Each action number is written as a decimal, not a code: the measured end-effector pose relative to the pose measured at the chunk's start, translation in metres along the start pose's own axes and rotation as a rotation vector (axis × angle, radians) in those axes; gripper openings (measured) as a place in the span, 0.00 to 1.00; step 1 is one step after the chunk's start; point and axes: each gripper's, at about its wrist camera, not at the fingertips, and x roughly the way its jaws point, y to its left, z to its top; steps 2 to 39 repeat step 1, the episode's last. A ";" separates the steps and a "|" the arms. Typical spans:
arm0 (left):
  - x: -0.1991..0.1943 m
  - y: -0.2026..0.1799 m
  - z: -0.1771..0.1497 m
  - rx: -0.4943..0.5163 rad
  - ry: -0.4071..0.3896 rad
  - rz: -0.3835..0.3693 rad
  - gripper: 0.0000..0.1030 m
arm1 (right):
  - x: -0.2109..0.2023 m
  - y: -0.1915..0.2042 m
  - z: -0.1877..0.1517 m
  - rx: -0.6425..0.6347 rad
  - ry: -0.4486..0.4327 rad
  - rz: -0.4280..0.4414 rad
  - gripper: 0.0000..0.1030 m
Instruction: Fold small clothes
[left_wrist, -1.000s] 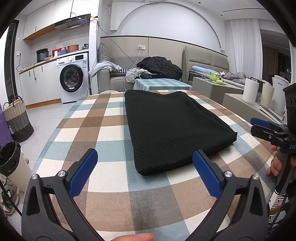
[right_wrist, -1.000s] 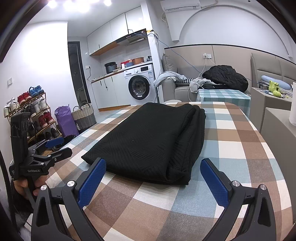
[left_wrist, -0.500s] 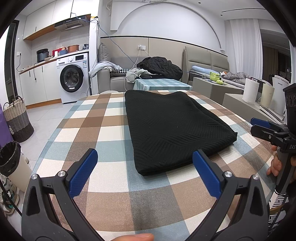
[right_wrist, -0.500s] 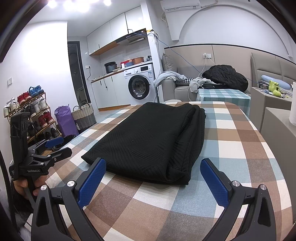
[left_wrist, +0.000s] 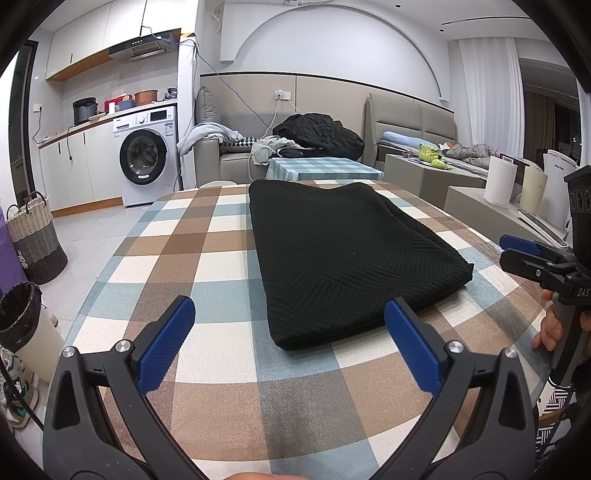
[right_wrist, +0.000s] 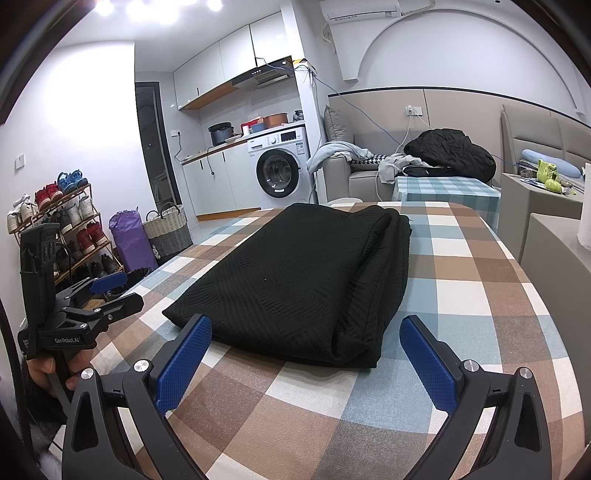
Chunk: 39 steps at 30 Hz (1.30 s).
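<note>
A black knit garment (left_wrist: 343, 254) lies folded into a long rectangle on the checked table (left_wrist: 207, 236). It also shows in the right wrist view (right_wrist: 306, 280), with its thick folded edge on the right. My left gripper (left_wrist: 290, 343) is open and empty, just short of the garment's near end. My right gripper (right_wrist: 306, 354) is open and empty at the garment's near right corner. Each gripper appears in the other's view: the right one (left_wrist: 517, 251) at the table's right edge, the left one (right_wrist: 110, 291) at its left edge.
A second small checked table (left_wrist: 321, 170) and a sofa with a black jacket (left_wrist: 321, 134) stand beyond the far end. A washing machine (left_wrist: 146, 155), a woven basket (left_wrist: 35, 236) and a bin (left_wrist: 18, 317) are on the left. Paper rolls (left_wrist: 500, 182) stand on the right.
</note>
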 end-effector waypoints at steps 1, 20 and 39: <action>0.000 0.000 0.000 0.000 0.001 0.000 0.99 | 0.000 0.000 0.000 0.000 0.000 0.000 1.00; 0.000 0.000 0.000 0.000 0.001 0.000 0.99 | 0.000 0.000 0.000 0.000 0.000 0.000 1.00; 0.000 0.000 0.000 0.000 0.001 0.000 0.99 | 0.000 0.000 0.000 0.000 0.000 0.000 1.00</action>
